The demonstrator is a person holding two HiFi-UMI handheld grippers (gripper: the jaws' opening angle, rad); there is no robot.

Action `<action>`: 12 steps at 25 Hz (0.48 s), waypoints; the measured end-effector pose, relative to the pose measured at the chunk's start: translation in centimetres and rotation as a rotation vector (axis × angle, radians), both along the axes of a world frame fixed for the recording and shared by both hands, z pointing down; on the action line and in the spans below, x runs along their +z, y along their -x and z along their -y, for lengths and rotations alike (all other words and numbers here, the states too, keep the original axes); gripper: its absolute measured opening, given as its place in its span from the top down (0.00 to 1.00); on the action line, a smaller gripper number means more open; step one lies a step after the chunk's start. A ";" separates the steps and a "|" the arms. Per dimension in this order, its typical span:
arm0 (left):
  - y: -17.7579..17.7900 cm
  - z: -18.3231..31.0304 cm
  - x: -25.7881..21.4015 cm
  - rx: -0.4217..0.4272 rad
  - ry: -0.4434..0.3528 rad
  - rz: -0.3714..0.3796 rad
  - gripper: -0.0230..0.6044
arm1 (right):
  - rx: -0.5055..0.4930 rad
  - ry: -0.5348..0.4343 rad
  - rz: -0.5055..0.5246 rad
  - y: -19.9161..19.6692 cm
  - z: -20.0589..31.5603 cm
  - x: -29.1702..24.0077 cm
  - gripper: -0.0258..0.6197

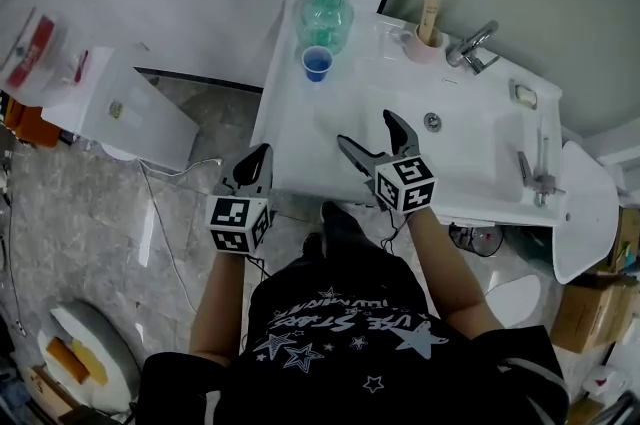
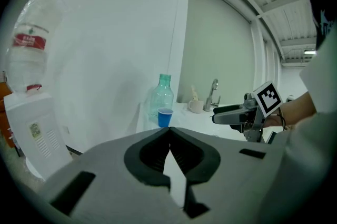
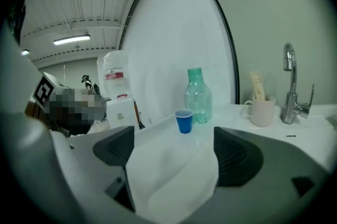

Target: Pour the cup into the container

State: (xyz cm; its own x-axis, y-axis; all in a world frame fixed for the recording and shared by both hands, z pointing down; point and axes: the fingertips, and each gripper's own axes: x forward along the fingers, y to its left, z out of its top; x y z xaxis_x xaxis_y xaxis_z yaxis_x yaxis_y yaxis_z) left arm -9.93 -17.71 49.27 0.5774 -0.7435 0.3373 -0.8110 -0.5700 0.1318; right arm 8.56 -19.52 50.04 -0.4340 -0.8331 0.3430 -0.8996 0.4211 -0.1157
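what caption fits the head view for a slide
Open right gripper and shut left gripper at a white sink; blue cup beside green bottle

A mug [image 1: 420, 45] stands beside the faucet [image 1: 472, 44] on the white sink [image 1: 480, 175].

The cup [image 1: 317, 63] stood at the far left corner of the surface [image 1: 290, 128], on the near side of the container [image 1: 326, 13] and just beside it. Right of the container, along the far edge, stood a mug [image 1: 424, 43], and right of the mug the faucet [image 1: 472, 45]. The basin [image 1: 470, 143] lay in the right part of the surface, with its drain [image 1: 432, 122] near the faucet. The right hand-held gripper [image 1: 367, 128] was over the near middle of the surface, well apart from the cup. The left hand-held gripper [image 1: 258, 158] was at the near left edge. A water dispenser [image 1: 120, 103] stood on the floor [image 1: 90, 213], left of the surface.
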 end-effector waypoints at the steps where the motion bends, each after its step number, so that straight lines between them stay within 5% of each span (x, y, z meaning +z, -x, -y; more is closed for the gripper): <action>1: 0.2 0.3 0.0 -0.015 0.002 0.001 0.95 | -0.012 0.002 -0.002 0.3 0.7 0.3 0.25; 12: 1.9 4.8 0.3 -0.154 0.024 0.039 0.95 | -0.127 0.018 -0.043 1.9 9.8 3.1 0.26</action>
State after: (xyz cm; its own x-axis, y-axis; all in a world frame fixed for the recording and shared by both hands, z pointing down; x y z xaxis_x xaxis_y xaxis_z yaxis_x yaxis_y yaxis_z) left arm -11.81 -22.54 49.61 0.4432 -0.8137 0.3760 -0.8934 -0.4354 0.1108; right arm 6.65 -29.28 53.16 -0.5200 -0.7659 0.3782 -0.8436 0.5298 -0.0870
